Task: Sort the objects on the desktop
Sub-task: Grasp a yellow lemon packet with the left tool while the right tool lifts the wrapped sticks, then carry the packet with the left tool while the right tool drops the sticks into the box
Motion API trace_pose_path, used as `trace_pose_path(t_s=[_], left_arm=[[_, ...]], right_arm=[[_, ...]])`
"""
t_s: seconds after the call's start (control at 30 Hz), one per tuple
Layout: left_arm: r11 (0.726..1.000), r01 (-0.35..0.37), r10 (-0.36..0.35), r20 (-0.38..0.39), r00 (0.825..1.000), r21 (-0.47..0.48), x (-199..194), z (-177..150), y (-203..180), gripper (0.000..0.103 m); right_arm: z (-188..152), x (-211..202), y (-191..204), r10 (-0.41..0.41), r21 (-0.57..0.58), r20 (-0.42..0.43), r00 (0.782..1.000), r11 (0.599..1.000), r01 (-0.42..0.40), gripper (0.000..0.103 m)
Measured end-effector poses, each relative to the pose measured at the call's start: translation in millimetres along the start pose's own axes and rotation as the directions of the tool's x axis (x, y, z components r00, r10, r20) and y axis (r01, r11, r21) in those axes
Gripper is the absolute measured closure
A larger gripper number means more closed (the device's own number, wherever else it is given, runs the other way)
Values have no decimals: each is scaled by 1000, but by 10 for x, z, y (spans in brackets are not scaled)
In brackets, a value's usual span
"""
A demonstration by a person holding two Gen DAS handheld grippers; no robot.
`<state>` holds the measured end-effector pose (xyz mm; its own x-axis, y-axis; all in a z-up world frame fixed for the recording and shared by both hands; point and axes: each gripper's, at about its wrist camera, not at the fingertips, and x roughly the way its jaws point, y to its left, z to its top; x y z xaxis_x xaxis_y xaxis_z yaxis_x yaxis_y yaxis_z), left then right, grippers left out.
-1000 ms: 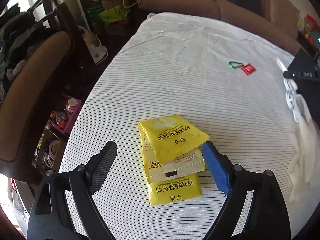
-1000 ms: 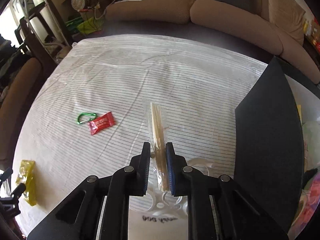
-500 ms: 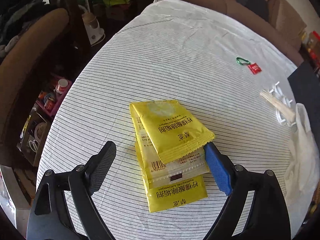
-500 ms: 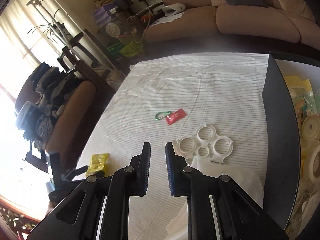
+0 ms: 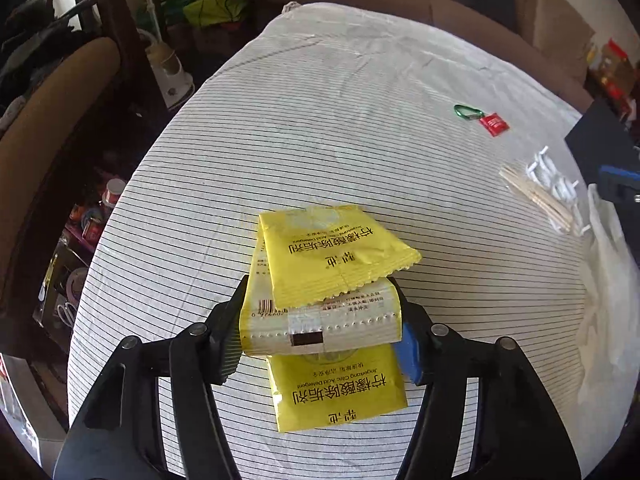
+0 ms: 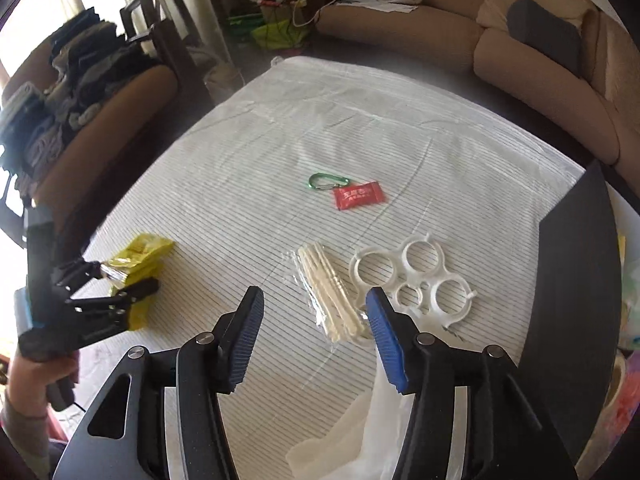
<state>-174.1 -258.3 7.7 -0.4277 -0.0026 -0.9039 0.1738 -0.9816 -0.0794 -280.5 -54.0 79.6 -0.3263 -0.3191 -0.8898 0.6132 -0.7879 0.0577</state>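
Three yellow packets (image 5: 320, 268) lie stacked on the striped tablecloth (image 5: 320, 120). My left gripper (image 5: 318, 336) is closing on the middle packet (image 5: 320, 320), which bulges between the pads; the right wrist view shows that gripper (image 6: 120, 278) at the far left, on the yellow stack (image 6: 140, 252). My right gripper (image 6: 312, 296) is opening and holds nothing. A wrapped bundle of wooden sticks (image 6: 328, 292) lies on the cloth just beyond and between its fingertips, not touched by the pads. The sticks (image 5: 536, 200) also appear at the right of the left wrist view.
A green carabiner (image 6: 326, 181) and a red sachet (image 6: 360, 196) lie mid-table. A white plastic ring holder (image 6: 416, 276) sits beside the sticks, with a white plastic bag (image 6: 360, 420) near me. A black box wall (image 6: 576, 280) stands at the right. Chairs and a sofa surround the table.
The left jaws have closed in onto the middle yellow packet. The right gripper had the stick bundle between shut jaws; the bundle now lies on the cloth and the jaws stand apart.
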Motion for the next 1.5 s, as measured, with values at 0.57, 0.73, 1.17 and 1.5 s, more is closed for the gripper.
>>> trace_pose_path(t_s=[0.57, 0.73, 1.17, 1.5], left_arm=[[982, 162, -159, 32, 987, -100, -307, 33, 337, 48], [977, 187, -181, 69, 981, -100, -530, 66, 345, 48], [995, -80, 82, -36, 996, 62, -13, -103, 13, 28], [957, 273, -273, 14, 962, -94, -284, 9, 73, 48]], right_arm=[[-162, 30, -257, 224, 196, 61, 973, 953, -232, 95], [-232, -234, -256, 209, 209, 79, 975, 953, -221, 94], [-85, 651, 45, -115, 33, -107, 988, 992, 119, 63], [-159, 129, -88, 46, 143, 40, 998, 988, -51, 96]])
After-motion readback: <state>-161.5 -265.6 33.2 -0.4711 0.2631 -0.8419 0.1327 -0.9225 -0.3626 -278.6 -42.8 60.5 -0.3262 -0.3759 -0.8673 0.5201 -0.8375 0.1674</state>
